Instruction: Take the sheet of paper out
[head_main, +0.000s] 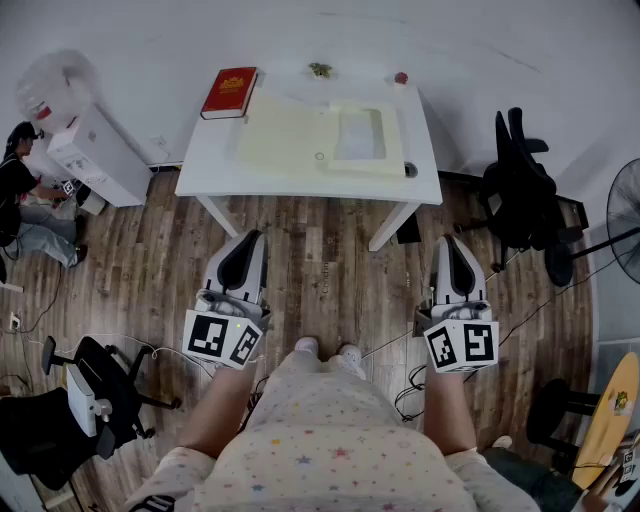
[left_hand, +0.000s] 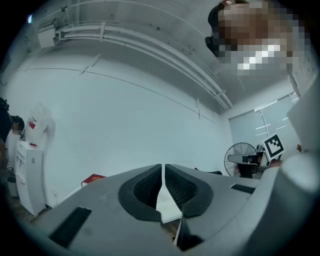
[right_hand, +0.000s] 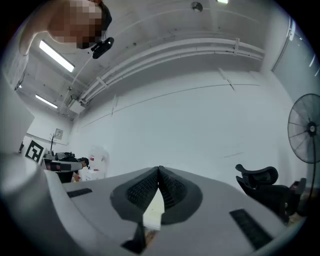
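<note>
One whitish rectangular sheet of paper (head_main: 360, 135) lies flat, framed within the right half of a cream flat folder (head_main: 285, 135) on the white rectangular table (head_main: 200, 170), near a red hardcover book (head_main: 230, 92). It lies well apart from both grey grippers, left (head_main: 247, 243) and right (head_main: 451, 246), held low over the wooden floor (head_main: 330, 260), each with jaws pressed together on nothing.

The head camera is looking steeply down, from well back, at the white rectangular table (head_main: 205, 165). The cameras on the left gripper (head_main: 248, 238) and right gripper (head_main: 448, 241) are facing forward and upward, sharing with it the red hardcover book (left_hand: 93, 178) and the black office chair (right_hand: 265, 184) respectively.
</note>
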